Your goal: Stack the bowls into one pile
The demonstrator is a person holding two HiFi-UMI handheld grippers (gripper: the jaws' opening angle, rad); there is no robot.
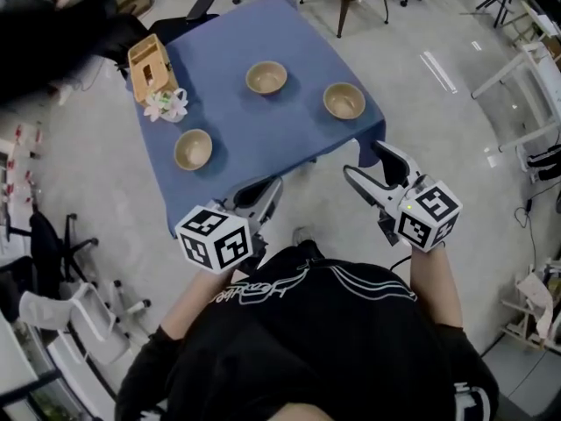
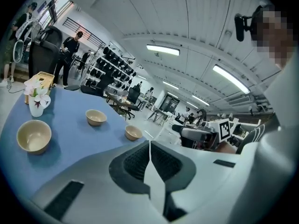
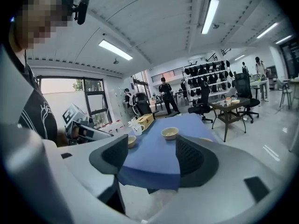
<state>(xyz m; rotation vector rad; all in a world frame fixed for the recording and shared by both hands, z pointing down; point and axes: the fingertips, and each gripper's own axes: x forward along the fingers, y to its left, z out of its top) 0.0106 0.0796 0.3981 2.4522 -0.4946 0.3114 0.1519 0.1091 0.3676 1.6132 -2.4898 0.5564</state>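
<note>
Tablecloth (image 1: 230, 117) blue, three bowls (image 1: 266, 77) apart; grey floor (image 1: 438, 152).

Bright, even indoor light from overhead strips, with fisheye bending in every view.

Ceiling strip lights (image 2: 162, 50) burn white near twelve o'clock in both gripper views, and a window (image 3: 70, 94) glows washed-out at nine o'clock in the right one. On the blue desk (image 1: 228, 121) each bowl (image 1: 193, 149) casts only a short, soft shadow. The floor (image 1: 421, 147) carries a pale reflected streak at two o'clock. Gripper-view corners fall to black, straight lines bow, and the nearest grey foreground looks soft.
</note>
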